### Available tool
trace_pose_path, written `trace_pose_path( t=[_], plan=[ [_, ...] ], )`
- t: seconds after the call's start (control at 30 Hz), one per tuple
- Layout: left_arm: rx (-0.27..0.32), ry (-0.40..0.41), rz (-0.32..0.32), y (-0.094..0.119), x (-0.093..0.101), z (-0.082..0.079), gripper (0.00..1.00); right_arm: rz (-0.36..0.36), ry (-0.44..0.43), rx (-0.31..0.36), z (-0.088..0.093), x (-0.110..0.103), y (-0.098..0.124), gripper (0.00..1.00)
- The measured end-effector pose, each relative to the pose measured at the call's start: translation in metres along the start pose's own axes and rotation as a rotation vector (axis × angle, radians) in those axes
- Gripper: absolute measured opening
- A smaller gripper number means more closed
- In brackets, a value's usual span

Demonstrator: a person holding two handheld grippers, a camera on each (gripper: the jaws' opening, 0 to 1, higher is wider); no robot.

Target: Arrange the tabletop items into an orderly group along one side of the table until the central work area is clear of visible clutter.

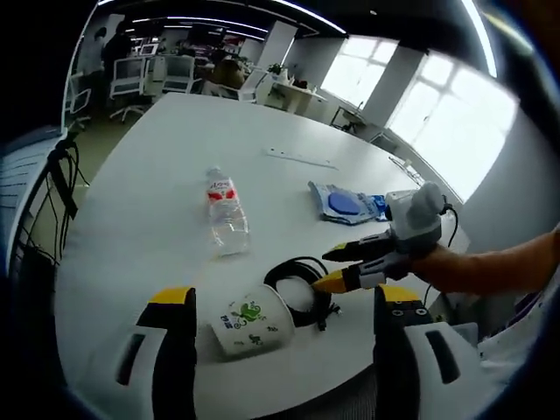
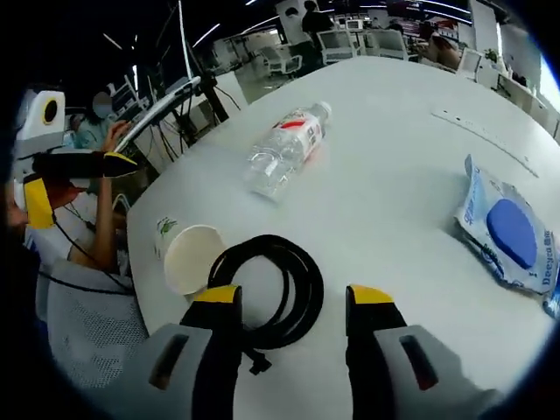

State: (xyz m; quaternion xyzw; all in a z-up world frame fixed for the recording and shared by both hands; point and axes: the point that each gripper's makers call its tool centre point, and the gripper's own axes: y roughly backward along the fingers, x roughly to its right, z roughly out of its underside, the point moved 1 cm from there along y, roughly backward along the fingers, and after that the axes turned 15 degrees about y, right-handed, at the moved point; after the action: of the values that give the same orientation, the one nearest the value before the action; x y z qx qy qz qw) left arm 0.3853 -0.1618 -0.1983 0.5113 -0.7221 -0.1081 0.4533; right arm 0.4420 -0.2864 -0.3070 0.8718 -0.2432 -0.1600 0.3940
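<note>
A white paper cup (image 1: 252, 322) with a green print lies on its side near the table's front edge, between the jaws of my open left gripper (image 1: 284, 299). Just beyond it lies a coiled black cable (image 1: 302, 282). My right gripper (image 1: 325, 269) comes in from the right, open, with its tips at the coil's right side. In the right gripper view the cable (image 2: 308, 267) lies between the jaws of the open right gripper (image 2: 294, 297), with the cup (image 2: 188, 256) to its left. A clear water bottle (image 1: 226, 214) (image 2: 284, 149) lies on its side mid-table. A blue packet (image 1: 346, 203) (image 2: 507, 236) lies to the right.
The white table (image 1: 175, 157) (image 2: 394, 175) is broad and rounded. A thin white strip (image 1: 300, 157) (image 2: 477, 131) lies far across it. My left gripper (image 2: 79, 182) shows at the left beyond the table edge. Office chairs (image 1: 131, 79) stand behind.
</note>
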Motion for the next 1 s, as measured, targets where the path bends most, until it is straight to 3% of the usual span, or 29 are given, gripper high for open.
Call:
trace_pose_path(
  t=[0.33,0.5,0.83,1.0],
  plan=[
    [0.007,0.013,0.007,0.004,-0.006,0.003,0.85,0.058,0.083,-0.077,0.003,0.004,-0.014,0.4],
    [0.009,0.021,0.005,0.006,-0.01,0.005,0.85,0.072,0.101,-0.118,0.011,0.002,-0.021,0.28],
    [0.006,0.029,0.003,0.006,-0.012,0.008,0.84,0.131,0.139,-0.136,0.014,0.006,-0.019,0.16],
    [-0.005,0.025,0.007,0.005,-0.01,0.013,0.84,0.162,0.116,-0.129,0.014,0.009,-0.018,0.11]
  ],
)
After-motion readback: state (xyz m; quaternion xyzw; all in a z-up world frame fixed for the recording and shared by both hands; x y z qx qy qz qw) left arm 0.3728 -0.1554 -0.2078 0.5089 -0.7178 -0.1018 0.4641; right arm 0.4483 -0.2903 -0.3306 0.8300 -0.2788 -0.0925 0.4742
